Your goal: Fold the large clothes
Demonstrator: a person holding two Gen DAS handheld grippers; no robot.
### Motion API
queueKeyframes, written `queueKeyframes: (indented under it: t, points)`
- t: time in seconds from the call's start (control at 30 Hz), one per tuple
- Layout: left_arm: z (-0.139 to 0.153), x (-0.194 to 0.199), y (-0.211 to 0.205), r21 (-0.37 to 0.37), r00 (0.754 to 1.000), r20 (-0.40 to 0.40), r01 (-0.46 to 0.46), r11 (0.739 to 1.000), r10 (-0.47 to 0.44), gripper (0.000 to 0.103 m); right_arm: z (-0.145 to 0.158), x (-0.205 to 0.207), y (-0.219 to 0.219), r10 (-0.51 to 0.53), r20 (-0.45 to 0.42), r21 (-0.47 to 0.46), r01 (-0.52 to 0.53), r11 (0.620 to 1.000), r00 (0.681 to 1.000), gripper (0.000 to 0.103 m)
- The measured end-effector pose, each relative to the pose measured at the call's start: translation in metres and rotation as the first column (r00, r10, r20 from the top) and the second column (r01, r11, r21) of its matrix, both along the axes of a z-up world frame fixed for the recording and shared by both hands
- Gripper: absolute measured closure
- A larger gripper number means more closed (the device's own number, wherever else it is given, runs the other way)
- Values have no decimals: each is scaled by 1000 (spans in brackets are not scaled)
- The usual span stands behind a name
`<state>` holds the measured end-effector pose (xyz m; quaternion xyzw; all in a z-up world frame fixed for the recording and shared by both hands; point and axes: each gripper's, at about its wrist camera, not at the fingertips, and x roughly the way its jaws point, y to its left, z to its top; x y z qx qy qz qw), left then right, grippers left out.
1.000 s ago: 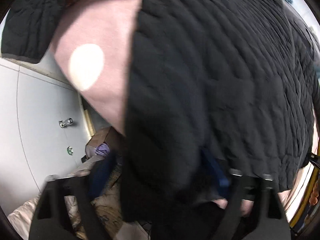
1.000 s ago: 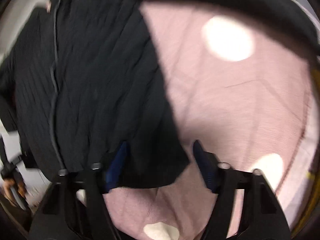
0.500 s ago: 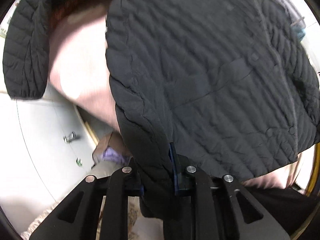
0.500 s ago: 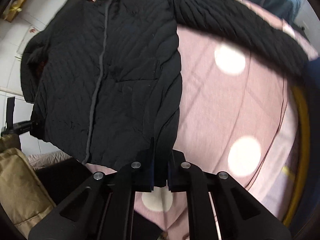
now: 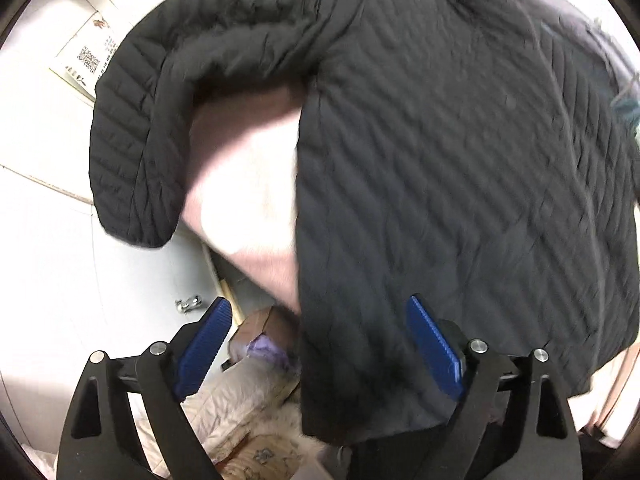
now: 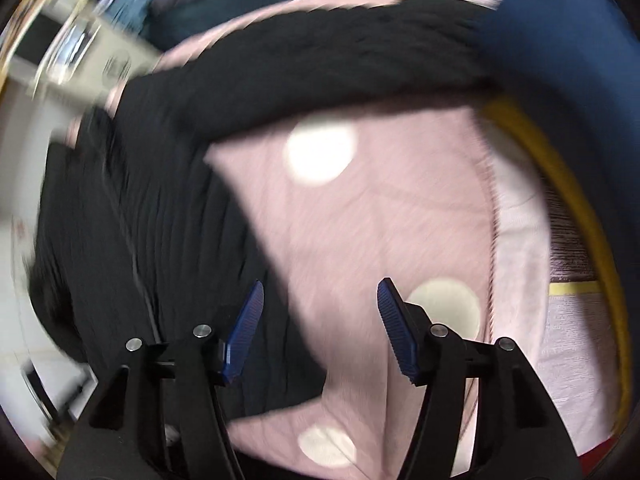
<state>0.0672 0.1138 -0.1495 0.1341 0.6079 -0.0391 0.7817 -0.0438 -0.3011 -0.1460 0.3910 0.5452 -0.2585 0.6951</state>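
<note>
A black quilted jacket (image 5: 460,152) lies spread on a pink sheet with white dots (image 6: 380,208). In the left wrist view its body fills the right side and one sleeve (image 5: 132,140) hangs over the bed's left edge. My left gripper (image 5: 320,344) is open, its blue pads either side of the jacket's lower left corner, holding nothing. In the right wrist view the jacket (image 6: 140,220) lies to the left and its other sleeve (image 6: 340,52) stretches across the top. My right gripper (image 6: 320,328) is open over the hem edge and pink sheet.
A white wall and grey cabinet (image 5: 60,272) stand left of the bed, with boxes and bags (image 5: 256,360) on the floor below. A yellow-rimmed object (image 6: 576,208) and a blue cloth (image 6: 568,40) sit at the bed's right side.
Both grippers were shut on the jacket's bottom hem half a second ago. Both have opened and let it go; the jacket now rests on the sheet. The right view is swinging.
</note>
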Motion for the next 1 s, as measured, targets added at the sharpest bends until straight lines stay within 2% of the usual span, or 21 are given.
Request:
queueKeyframes:
  t: [0.13,0.23,0.27,0.37,0.43,0.53,0.6,0.7,0.73,0.77,0.8,0.87,0.93,1.0]
  points:
    - [-1,5,-36,-40,1000,-11,24,999,-24,16,-10,-2,-40,-190,77,40,187,982,979,43]
    - [1,4,-73,-32,996,-13,83,996,-84,16,-25,17,-48,-245,75,48,242,969,967,43]
    - [1,2,-80,-23,995,-13,100,995,-100,16,-33,29,-41,-260,70,54,257,965,963,43]
    - [-6,-1,-103,7,987,-30,159,987,-159,16,-52,47,-53,-312,66,84,306,948,948,43]
    - [-8,-3,-112,9,984,-38,172,985,-172,16,-62,51,-61,-370,60,85,365,927,927,43]
    - [-10,-6,-119,23,983,-52,178,984,-177,16,-75,52,-69,-455,37,28,454,890,890,43]
    - [-10,-8,-119,33,983,-62,175,984,-173,16,-84,55,-76,-507,49,34,506,862,861,41]
    - [-7,-10,-115,42,985,-70,162,986,-159,15,-82,67,-75,-525,38,3,526,851,850,41]
    - [-8,-10,-113,44,985,-73,157,987,-154,14,-80,72,-75,-515,46,-8,515,857,856,48]
    - [-7,-10,-110,45,986,-77,153,987,-149,14,-78,78,-75,-491,67,-7,492,870,869,65]
    - [-7,-10,-109,47,986,-83,149,988,-145,14,-75,85,-75,-462,78,-9,464,886,883,76]
    - [-10,-9,-106,49,985,-89,155,987,-150,14,-69,88,-79,-438,90,-14,441,898,895,81]
    - [-12,-8,-105,51,983,-87,167,985,-162,14,-66,91,-87,-458,90,16,459,889,884,100]
    - [-11,-8,-107,55,981,-77,180,982,-176,14,-45,95,-93,-439,94,-33,443,896,894,102]
